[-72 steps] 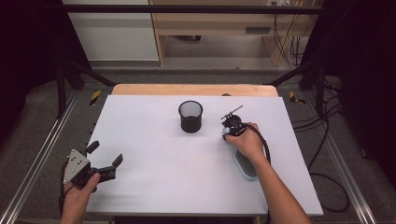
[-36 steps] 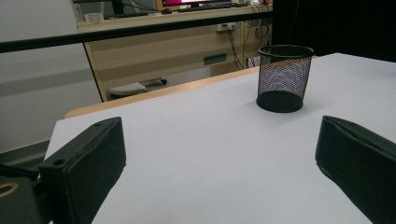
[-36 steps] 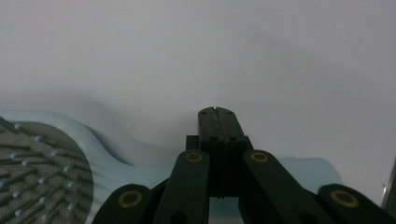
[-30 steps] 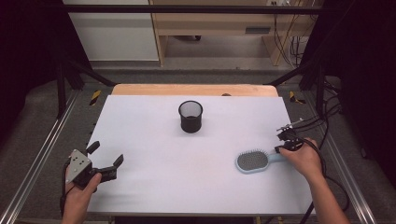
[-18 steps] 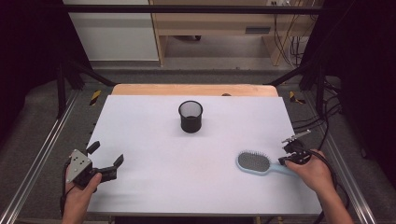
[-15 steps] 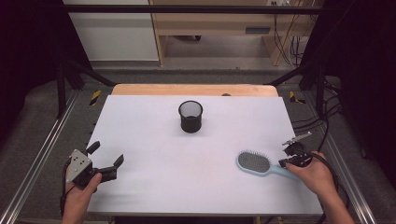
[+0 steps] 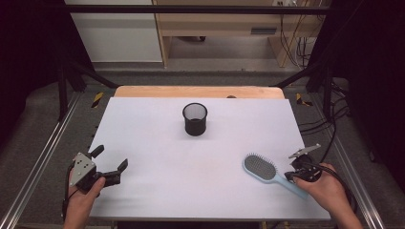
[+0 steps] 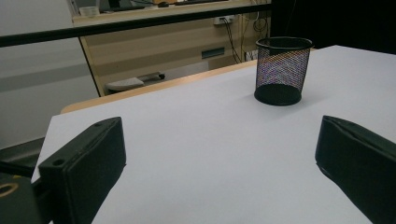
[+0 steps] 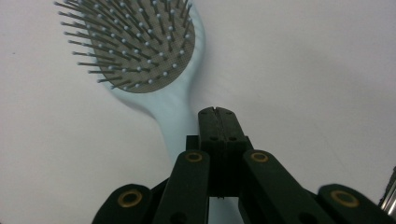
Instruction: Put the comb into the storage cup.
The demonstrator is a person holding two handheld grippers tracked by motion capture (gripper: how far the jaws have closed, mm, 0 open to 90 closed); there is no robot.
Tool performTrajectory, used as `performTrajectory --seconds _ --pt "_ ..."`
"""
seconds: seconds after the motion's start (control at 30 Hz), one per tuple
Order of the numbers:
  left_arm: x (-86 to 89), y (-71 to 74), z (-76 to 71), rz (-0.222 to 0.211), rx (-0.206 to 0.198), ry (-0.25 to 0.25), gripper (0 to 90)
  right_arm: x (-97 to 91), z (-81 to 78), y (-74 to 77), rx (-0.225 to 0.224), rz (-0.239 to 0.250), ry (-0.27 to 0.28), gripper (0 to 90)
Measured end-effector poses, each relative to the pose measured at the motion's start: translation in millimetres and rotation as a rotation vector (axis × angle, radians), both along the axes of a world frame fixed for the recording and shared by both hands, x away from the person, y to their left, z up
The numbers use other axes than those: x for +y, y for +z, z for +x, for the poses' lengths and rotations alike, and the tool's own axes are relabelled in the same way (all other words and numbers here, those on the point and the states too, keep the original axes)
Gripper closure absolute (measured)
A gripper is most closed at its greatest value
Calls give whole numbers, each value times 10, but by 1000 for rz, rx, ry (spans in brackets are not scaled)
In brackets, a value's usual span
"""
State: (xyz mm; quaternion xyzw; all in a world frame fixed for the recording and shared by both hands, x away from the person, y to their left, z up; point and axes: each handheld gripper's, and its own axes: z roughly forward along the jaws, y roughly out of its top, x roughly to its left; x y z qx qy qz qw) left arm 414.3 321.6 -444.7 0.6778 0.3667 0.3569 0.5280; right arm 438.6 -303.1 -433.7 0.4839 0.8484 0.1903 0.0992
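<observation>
A light blue hairbrush (image 7: 260, 168) lies bristles up on the white table (image 7: 157, 143) at the near right, its handle running toward the near right corner. My right gripper (image 7: 289, 175) hovers over that handle; in the right gripper view the right gripper (image 9: 218, 113) has its jaws pressed together with nothing between them, and the hairbrush (image 9: 140, 46) handle passes beneath them. A black mesh cup (image 7: 195, 118) stands upright mid-table. My left gripper (image 7: 111, 158) rests at the near left edge, open and empty. The left gripper (image 8: 219, 144) faces the mesh cup (image 8: 282, 70) from a distance.
A wooden strip (image 7: 198, 91) borders the table's far edge. Metal rails (image 7: 40, 157) run along both sides, and cables (image 7: 334, 119) hang past the right edge. White surface lies bare between the cup, the brush and the left gripper.
My right hand has drawn back toward the near right corner, along the brush handle. The brush has stayed where it lay. The left hand has kept still.
</observation>
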Motion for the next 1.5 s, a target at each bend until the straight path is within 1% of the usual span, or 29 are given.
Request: performTrajectory --seconds 0.13,0.27,0.3,0.37,0.43,0.57,0.67,0.73,0.77,0.83,0.9,0.93,0.97,1.0,1.1,1.13,1.17,1.2,1.27,1.33,1.4,1.47,1.5 --pt "-6 -6 4 4 6 -4 17 -25 12 -11 -5 4 -1 900" --pt "-7 -6 0 6 6 -5 17 -73 50 -83 10 1 -19 900" --pt "-5 -8 1 6 7 -4 17 -79 47 -93 14 0 -22 900" --pt "-2 -10 5 5 8 -2 17 -74 25 -102 21 12 -23 900" --pt "-3 -11 8 5 8 -2 17 -63 -8 -101 25 13 -9 900" --pt "-12 -14 8 11 10 -4 17 -52 -59 -67 2 22 -6 900" --pt "-8 -12 3 10 9 -4 17 -58 -86 -36 -23 32 -3 900" --pt "-2 -11 3 9 9 -2 17 -56 -113 -7 -55 59 -2 900" --pt "2 -12 4 8 9 0 17 -58 -129 9 -72 73 -10 900" --pt "5 -11 5 7 9 0 17 -76 -160 44 -112 96 -4 900" --pt "4 -10 3 9 8 -1 17 -89 -194 72 -144 121 -7 828" --pt "2 -10 3 9 9 -3 17 -90 -209 73 -158 128 9 797" --pt "0 -10 2 9 8 -3 17 -87 -225 67 -166 138 29 785" --pt "-1 -9 2 10 8 -3 17 -84 -243 64 -170 135 41 777" --pt "-1 -10 2 10 9 -2 17 -80 -275 41 -200 117 80 720" --pt "0 -10 3 10 9 -2 17 -80 -284 33 -205 107 93 708" --pt "2 -10 3 10 9 -2 17 -73 -294 26 -218 91 99 702" --pt "3 -10 2 10 9 -1 17 -76 -299 16 -234 77 119 690" --pt "4 -10 2 10 9 -1 17 -78 -305 1 -260 72 122 667" --pt "4 -11 2 11 9 -1 17 -83 -300 -2 -240 82 102 626" --pt "4 -10 1 10 9 -1 17 -89 -278 -13 -217 92 99 576" --pt "5 -9 0 11 8 -2 17 -86 -254 -19 -172 93 106 507" --pt "6 -9 0 11 7 -1 17 -85 -244 -24 -161 90 114 479"
